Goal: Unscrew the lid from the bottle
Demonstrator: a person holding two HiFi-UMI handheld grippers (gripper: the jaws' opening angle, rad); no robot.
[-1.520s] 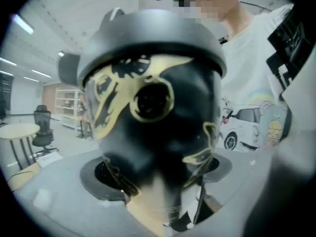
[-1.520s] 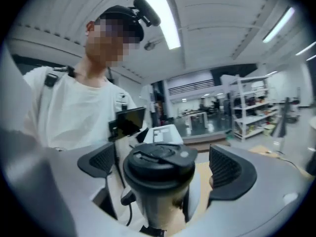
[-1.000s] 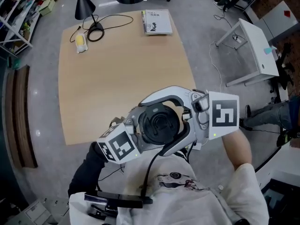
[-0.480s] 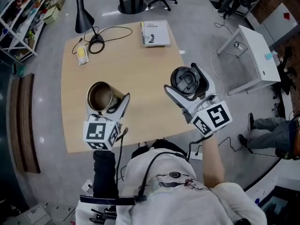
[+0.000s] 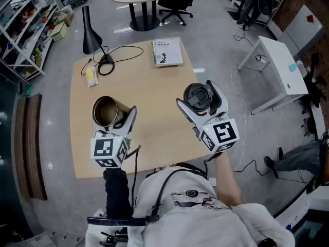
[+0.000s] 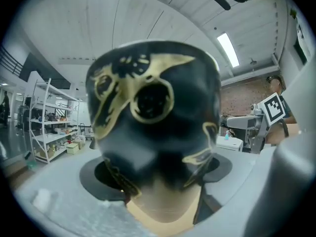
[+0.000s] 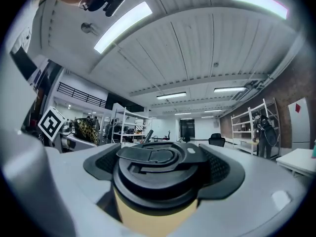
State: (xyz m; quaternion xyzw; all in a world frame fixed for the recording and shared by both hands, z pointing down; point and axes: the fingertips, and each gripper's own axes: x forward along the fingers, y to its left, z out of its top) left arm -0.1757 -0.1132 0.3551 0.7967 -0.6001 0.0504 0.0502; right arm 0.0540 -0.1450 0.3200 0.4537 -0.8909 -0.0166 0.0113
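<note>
Lid is off. Both parts are in the air over the tabletop [image 5: 154,81], well apart.

Left gripper [image 5: 114,118]: jaws spread wide and clamped on the bottle [image 5: 104,108]. In the head view its open mouth faces up and I can see the bare metal inside. The left gripper view shows a black body with a gold pattern filling the gap between the pads. It sits over the left half of the tabletop, with my marker cube [image 5: 108,152] near the front edge.

Right gripper [image 5: 201,101]: jaws also wide, pinching the lid [image 5: 196,93] by its rim. The lid is black and round with a flip-top moulding. In the right gripper view it sits level between the pads. It's near the right edge of the tabletop, with the other cube [image 5: 220,134] just off that edge.

Far end of the tabletop: book [image 5: 167,52], black lamp [image 5: 91,32] with a looped cable [image 5: 121,53], and a small yellow item [image 5: 90,75] I can't identify. Nothing is near either gripper.
</note>
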